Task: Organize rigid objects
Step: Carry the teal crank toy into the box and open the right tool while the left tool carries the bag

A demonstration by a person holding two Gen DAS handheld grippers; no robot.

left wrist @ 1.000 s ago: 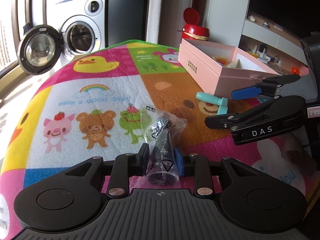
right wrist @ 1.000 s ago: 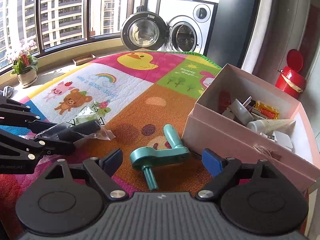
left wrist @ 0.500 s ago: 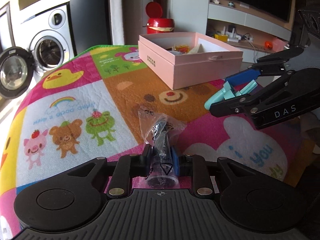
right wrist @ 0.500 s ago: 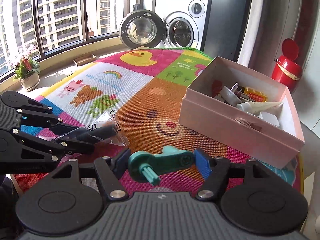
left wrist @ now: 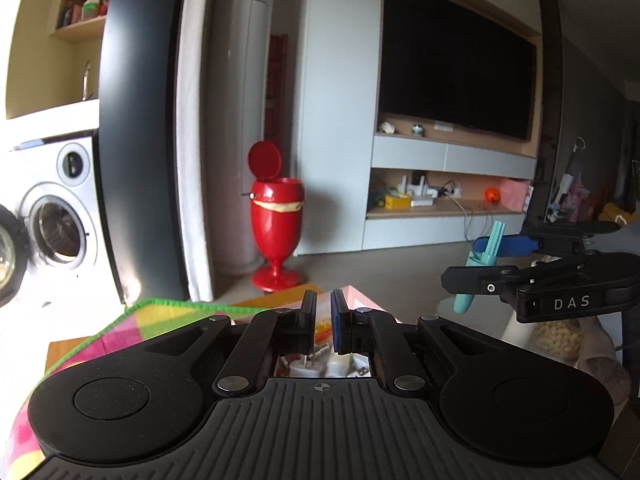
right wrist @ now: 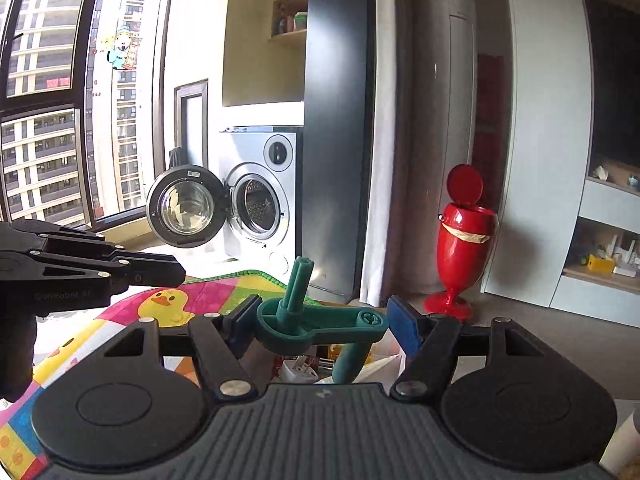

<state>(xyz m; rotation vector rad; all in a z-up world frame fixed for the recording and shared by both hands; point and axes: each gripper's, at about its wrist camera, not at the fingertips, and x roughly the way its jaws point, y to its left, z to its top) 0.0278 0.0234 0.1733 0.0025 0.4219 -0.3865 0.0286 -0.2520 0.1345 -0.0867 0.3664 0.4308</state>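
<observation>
Colourful cartoon mat (right wrist: 120, 320) on the surface, right claw (right wrist: 322, 318) pinching a teal crank handle (right wrist: 320, 320), left claw (left wrist: 323, 322) pressed together, empty.

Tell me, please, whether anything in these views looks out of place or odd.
Only mildly: the left claw is shut on nothing, while the right claw carries the teal plastic crank handle gripped end to end, its peg tilted upward. Behind, the white washing machine's round door hangs wide open.
</observation>
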